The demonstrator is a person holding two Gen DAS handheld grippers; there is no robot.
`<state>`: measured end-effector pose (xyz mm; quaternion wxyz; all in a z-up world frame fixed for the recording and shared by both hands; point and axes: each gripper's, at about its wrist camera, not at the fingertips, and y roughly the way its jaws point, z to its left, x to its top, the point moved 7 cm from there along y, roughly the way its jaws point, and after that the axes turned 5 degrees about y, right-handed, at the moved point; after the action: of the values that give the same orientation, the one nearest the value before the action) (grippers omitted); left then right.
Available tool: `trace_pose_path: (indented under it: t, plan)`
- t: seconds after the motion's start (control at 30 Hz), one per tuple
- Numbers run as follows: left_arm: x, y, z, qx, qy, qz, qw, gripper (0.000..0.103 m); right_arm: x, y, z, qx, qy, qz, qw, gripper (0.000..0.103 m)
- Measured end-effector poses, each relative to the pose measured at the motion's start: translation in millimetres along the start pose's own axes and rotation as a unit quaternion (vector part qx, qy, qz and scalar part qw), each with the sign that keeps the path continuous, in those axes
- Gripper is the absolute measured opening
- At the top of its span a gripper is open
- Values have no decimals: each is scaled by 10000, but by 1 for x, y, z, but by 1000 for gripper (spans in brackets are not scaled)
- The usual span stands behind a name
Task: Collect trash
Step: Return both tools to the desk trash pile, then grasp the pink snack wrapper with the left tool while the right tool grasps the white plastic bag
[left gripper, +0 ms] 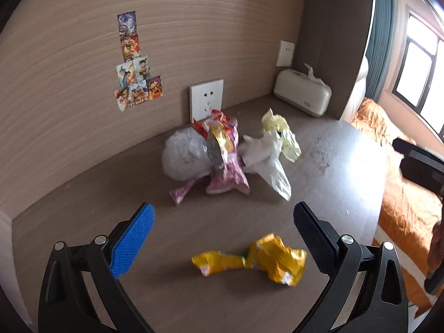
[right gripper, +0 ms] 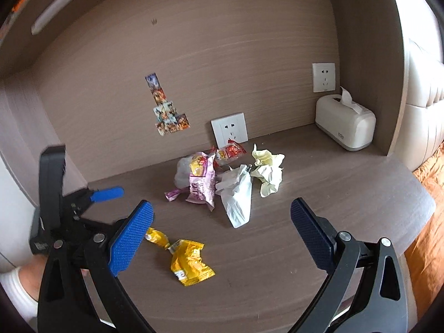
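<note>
On your desk (right gripper: 319, 183), the trash pile overlaps: the clear bag (left gripper: 183, 156) is half hidden behind the pink wrapper (left gripper: 226, 163), with the white bag (right gripper: 237, 194) and yellowish paper (right gripper: 267, 170) beside it. Motion blur hides print. Your left gripper (left gripper: 223, 215) and right gripper (right gripper: 222, 211) both gape, holding nothing. The yellow wrapper (left gripper: 258, 259) lies nearest you. The tissue box (right gripper: 345, 123) shows one tissue.

On the desk lie one yellow wrapper (right gripper: 188, 260), one pink wrapper (right gripper: 201, 183), one red wrapper (right gripper: 231, 151), one clear plastic bag (left gripper: 183, 155), one white plastic bag (right gripper: 237, 197) and one crumpled pale yellow paper (right gripper: 267, 170). The wall holds two power sockets (right gripper: 229, 131) and a cluster of about seven stickers (right gripper: 168, 113). One tissue box (right gripper: 344, 123) stands in the corner.
</note>
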<state>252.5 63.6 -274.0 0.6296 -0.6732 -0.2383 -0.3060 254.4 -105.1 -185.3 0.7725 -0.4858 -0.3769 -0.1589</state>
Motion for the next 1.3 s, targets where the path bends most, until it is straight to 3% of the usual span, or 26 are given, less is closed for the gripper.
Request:
trace_pose_path:
  t: [0.4,0.53,0.57,0.73,0.8,0.83,0.87,1.07,1.3]
  plan:
    - [57,69,-10,-608,248,-41,9978,98,-17,85,-13,-262,-22,596,9979,99]
    - [69,96,-13,-678,402,76,9969,95,-24,120,-10,-232,-20,900,9957,92]
    - [69,102,-14,-725,454,137,9962,86,-26,126,-11,-239,-29,967,9950,91]
    - [63,127,-17,-903,629,498,9927,60,-28,161,-11,-220,-23,1308,9912,58]
    - [59,131,-19,-1039,634,604,9907,42,-29,167,-13,-256,-40,1363,9903,50]
    - [56,132,-21,-1096,643,642,9898,37,-28,169,-14,-329,-92,1334,9905,31]
    - [54,133,-22,-1092,678,667,9895,36,-27,169,-15,-320,-88,1347,9903,28]
    - [61,112,-23,-1014,748,383,9913,35,-22,146,-16,-466,-192,1153,9921,20]
    - [89,49,-31,-795,965,-245,9919,35,1,78,-10,-703,-340,526,9956,20]
